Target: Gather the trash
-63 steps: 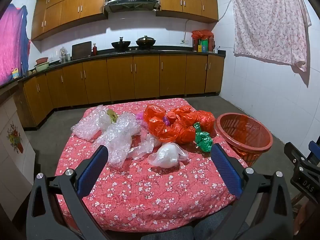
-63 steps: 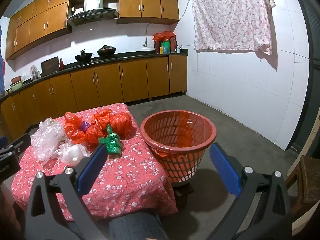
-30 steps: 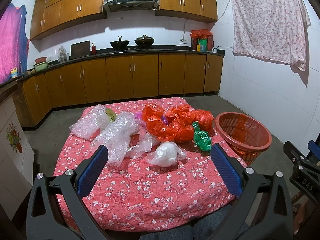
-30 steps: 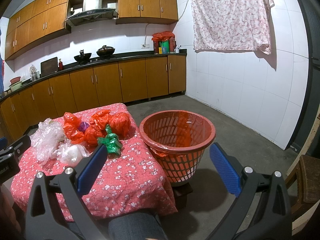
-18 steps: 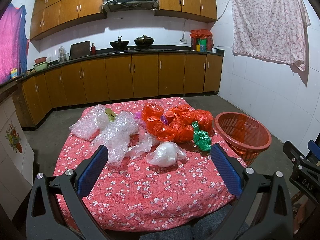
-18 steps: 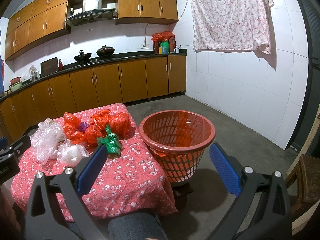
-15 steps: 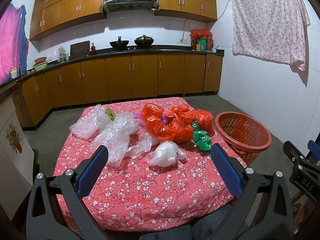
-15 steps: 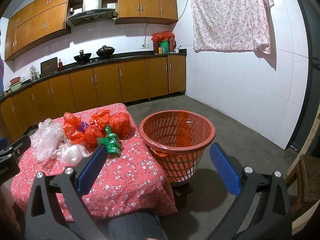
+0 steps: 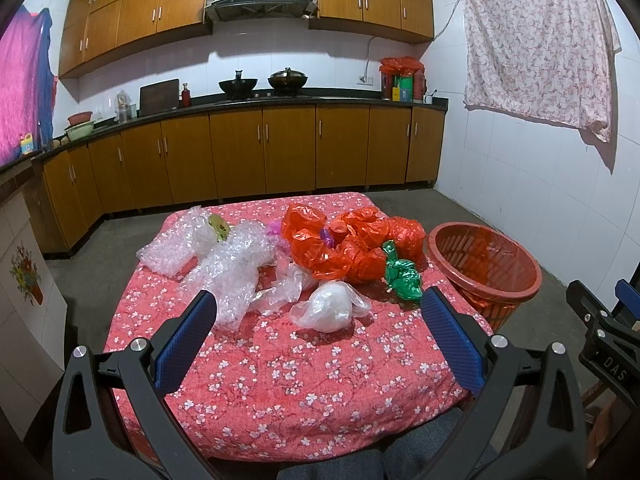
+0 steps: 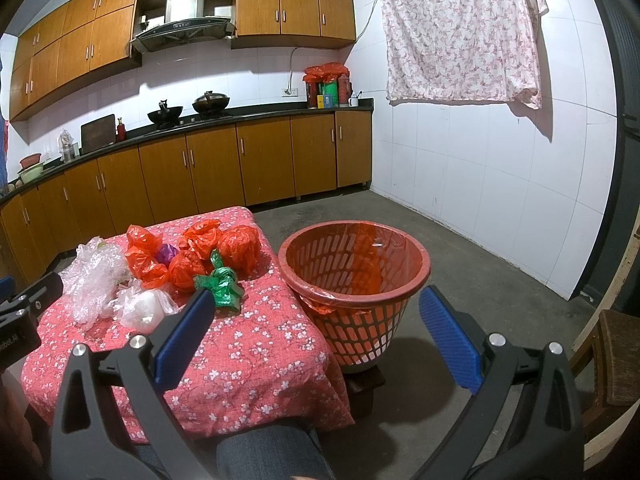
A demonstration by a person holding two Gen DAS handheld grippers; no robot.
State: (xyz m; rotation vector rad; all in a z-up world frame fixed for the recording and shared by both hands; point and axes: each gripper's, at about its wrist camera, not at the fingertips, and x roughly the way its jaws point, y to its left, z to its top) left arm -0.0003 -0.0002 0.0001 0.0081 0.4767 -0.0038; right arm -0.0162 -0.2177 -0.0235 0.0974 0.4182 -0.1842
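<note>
Two woks (image 9: 262, 79) on counter; floral sheet (image 10: 460, 36) on wall.

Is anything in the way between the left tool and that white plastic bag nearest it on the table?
Nothing visible does. The left tool is open and holds nothing, and only bare floral tablecloth lies between it and the white bag.
</note>
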